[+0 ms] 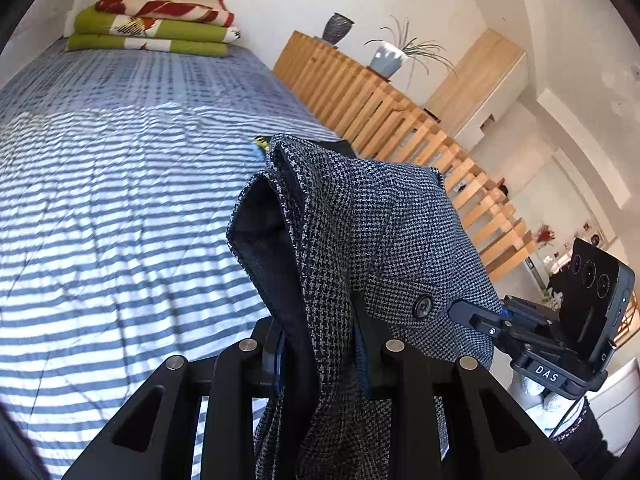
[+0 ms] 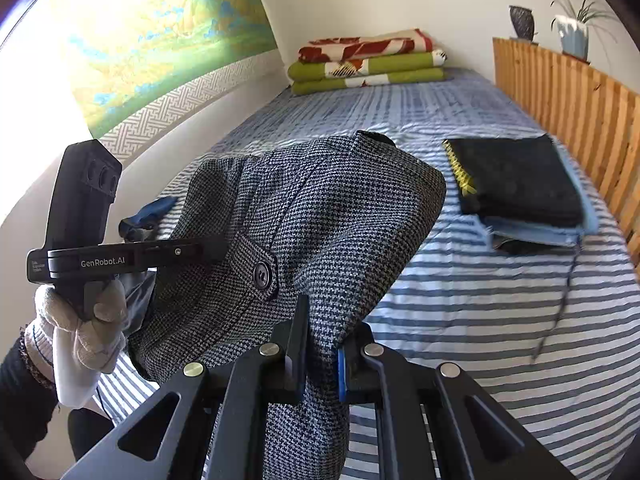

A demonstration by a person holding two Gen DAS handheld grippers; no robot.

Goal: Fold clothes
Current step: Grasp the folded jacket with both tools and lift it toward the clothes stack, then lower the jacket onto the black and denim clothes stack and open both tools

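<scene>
1. The left gripper (image 1: 320, 364) pinches a bunched fold of the grey-and-black houndstooth woven garment (image 1: 360, 248) between its jaws, the cloth rising above them and hanging below.
2. The right gripper (image 2: 320, 356) has its jaws pressed onto another edge of the same garment (image 2: 304, 216), which stretches between the two grippers, lifted above the blue-and-white striped bed (image 2: 500, 304).
3. A dark round button (image 2: 262, 274) on a tab of the garment faces the right wrist camera.
4. In the right wrist view, a white-gloved hand (image 2: 86, 320) grips the handle of the left gripper (image 2: 212, 248), whose tips are buried in the cloth.
5. A stack of folded clothes (image 2: 520, 184), black on top of light blue, lies on the bed near the wooden slatted rail (image 2: 580, 120).
6. Folded green and red-patterned blankets (image 2: 368, 60) sit at the far end of the bed by the wall.
</scene>
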